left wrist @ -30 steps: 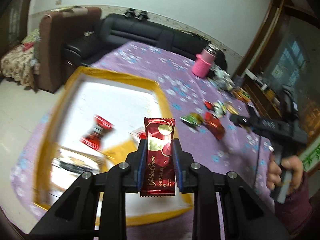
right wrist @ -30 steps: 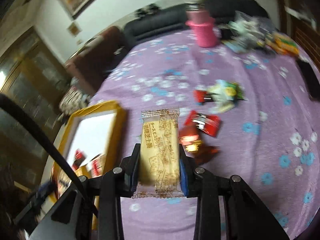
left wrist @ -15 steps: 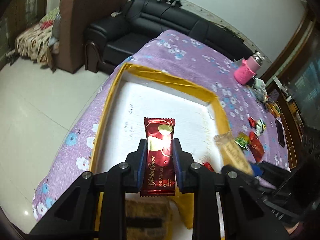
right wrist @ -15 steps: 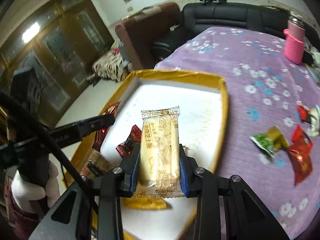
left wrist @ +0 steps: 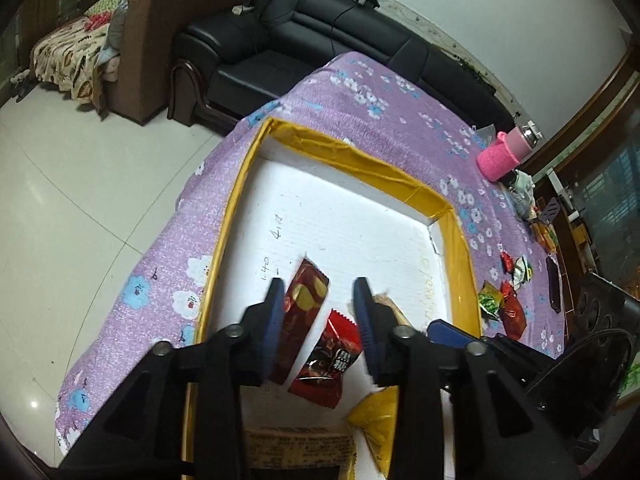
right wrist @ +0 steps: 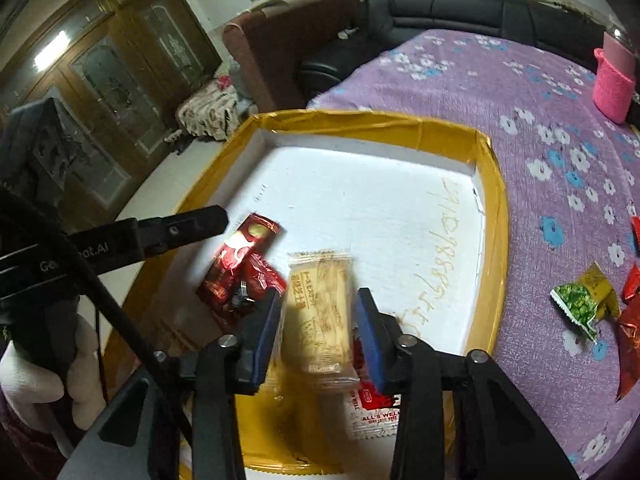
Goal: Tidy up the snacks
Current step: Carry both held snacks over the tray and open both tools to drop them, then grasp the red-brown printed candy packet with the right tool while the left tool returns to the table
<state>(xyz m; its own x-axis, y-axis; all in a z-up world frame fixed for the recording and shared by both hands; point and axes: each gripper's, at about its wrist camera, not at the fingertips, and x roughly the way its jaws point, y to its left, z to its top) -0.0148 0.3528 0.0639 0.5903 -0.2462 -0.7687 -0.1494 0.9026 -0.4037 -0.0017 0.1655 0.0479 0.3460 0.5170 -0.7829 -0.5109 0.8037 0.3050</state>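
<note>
Already both tongs have just been opening over the gold-rimmed white foam box [right wrist: 490,216]. The left gripper [left wrist: 318,300] releases a dark red foil bar [left wrist: 302,312]; the right gripper [right wrist: 316,312] frees a pale yellow biscuit pack [right wrist: 322,312]. Loose wrapped sweets [right wrist: 584,300] wait rightward on the purple cloth.

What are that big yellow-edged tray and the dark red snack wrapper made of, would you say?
The tray looks like white foam board, matte and faintly ribbed, its rim bound in glossy, wrinkled yellow tape. It could also be corrugated plastic. The dark red snack wrapper looks like metallised plastic film: shiny, with bright glints and a crimped end.
</note>
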